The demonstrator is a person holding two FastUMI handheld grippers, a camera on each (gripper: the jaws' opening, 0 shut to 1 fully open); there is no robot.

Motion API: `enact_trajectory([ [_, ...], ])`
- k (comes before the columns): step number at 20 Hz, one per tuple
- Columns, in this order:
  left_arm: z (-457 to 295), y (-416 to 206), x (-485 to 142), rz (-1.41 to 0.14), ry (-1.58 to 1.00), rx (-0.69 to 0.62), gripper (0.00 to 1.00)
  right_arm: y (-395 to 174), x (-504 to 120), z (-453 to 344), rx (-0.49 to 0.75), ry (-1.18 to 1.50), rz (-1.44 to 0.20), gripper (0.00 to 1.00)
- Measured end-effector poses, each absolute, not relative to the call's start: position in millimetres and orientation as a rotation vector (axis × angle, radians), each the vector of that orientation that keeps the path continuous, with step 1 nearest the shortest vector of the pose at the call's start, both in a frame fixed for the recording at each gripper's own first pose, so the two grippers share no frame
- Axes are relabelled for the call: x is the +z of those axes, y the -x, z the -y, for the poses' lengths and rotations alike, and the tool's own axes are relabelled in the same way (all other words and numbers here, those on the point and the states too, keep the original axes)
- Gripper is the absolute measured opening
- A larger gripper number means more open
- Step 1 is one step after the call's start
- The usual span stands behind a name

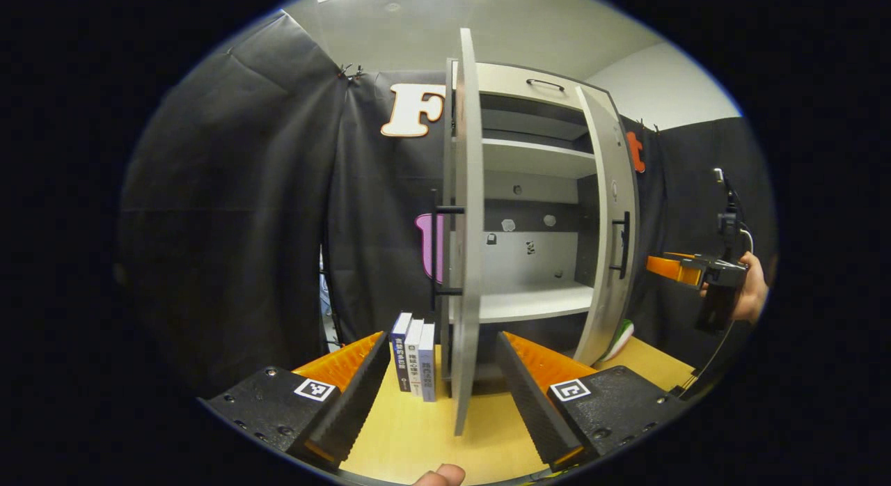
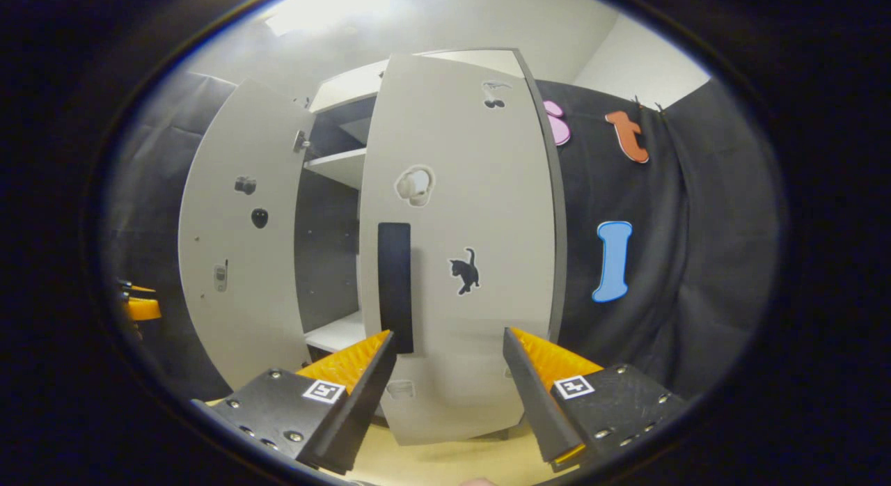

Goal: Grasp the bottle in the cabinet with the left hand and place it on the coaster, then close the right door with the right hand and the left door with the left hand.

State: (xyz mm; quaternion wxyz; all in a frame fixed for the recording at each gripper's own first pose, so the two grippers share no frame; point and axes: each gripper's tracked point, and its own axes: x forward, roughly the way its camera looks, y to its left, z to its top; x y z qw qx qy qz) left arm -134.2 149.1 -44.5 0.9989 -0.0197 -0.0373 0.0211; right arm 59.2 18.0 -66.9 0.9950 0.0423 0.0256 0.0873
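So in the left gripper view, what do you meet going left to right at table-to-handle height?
Black booth cloth → three upright books on the wooden table → the grey left cabinet door seen edge-on → the open cabinet's white lower shelf → the grey right door with its black bar handle → the other hand-held gripper, held by a hand.

Pale grey cabinet doors (image 2: 459, 214), black handles (image 2: 395, 284), yellow tabletop (image 1: 418, 437).

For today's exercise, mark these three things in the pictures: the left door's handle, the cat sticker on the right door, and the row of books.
Left door handle (image 1: 436, 249), left gripper view, middle of its black bar.
Cat sticker (image 2: 465, 271), right gripper view, the cat's body.
Books (image 1: 415, 357), left gripper view, middle book's spine.
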Motion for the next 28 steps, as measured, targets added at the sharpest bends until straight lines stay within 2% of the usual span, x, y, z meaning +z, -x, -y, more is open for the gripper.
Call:
enact_trajectory([
  [2,-161,127,-40,0.077,0.024,0.038,0.96,-56,-66,-22,0.178,-0.079,-0.047,0.97],
  [3,-170,122,-38,0.076,0.013,0.036,0.94,-55,-65,-23,0.175,-0.078,-0.044,0.97],
  [5,-189,111,-27,0.083,0.003,0.039,0.96,-53,-63,-26,0.169,-0.088,-0.037,0.97],
  [6,-197,105,-22,0.088,0.000,0.038,0.96,-53,-60,-29,0.162,-0.098,-0.028,0.94],
  [8,-210,95,-10,0.109,-0.002,0.028,0.96,-50,-56,-35,0.159,-0.106,-0.014,0.97],
  [9,-215,89,-3,0.122,0.001,0.021,0.96,-49,-54,-40,0.160,-0.108,-0.009,0.94],
  [13,-227,64,14,0.133,0.010,-0.006,0.96,-44,-48,-51,0.153,-0.126,0.002,0.94],
  [14,-227,58,18,0.138,0.005,-0.018,0.93,-43,-46,-52,0.147,-0.134,0.003,0.94],
  [18,-207,43,29,0.158,-0.012,-0.098,0.96,-37,-43,-54,0.137,-0.141,-0.008,0.90],
  [20,-211,35,33,0.163,-0.014,-0.082,0.92,-30,-40,-50,0.129,-0.123,-0.009,0.90],
  [25,-203,33,39,0.129,0.046,-0.117,0.91,-22,-32,-51,0.135,-0.108,0.002,0.94],
  [26,-201,33,39,0.126,0.042,-0.109,0.91,-20,-31,-51,0.138,-0.116,0.004,0.94],
  [27,-200,33,40,0.132,0.031,-0.099,0.97,-18,-30,-54,0.148,-0.126,0.004,0.90],
  [28,-197,33,42,0.139,0.013,-0.089,0.95,-16,-30,-57,0.160,-0.130,0.005,0.94],
])
